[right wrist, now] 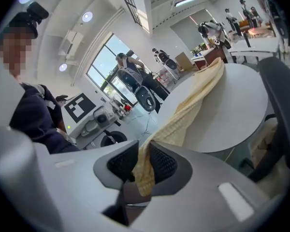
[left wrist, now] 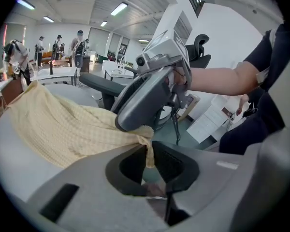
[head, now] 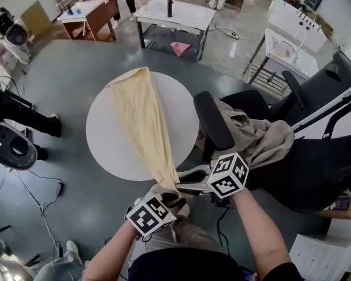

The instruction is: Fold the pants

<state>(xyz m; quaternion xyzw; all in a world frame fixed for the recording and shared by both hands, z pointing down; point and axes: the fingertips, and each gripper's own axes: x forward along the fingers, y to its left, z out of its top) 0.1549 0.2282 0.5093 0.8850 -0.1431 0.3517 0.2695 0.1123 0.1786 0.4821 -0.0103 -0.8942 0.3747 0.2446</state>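
Pinching the near end of the pale yellow pants point(head: 139, 113) between nearly closed jaws, the left gripper point(left wrist: 150, 154) and right gripper point(right wrist: 142, 162) hang side by side just off the round white table point(head: 105, 136) — the garment's remainder stretched across that table to its far rim.
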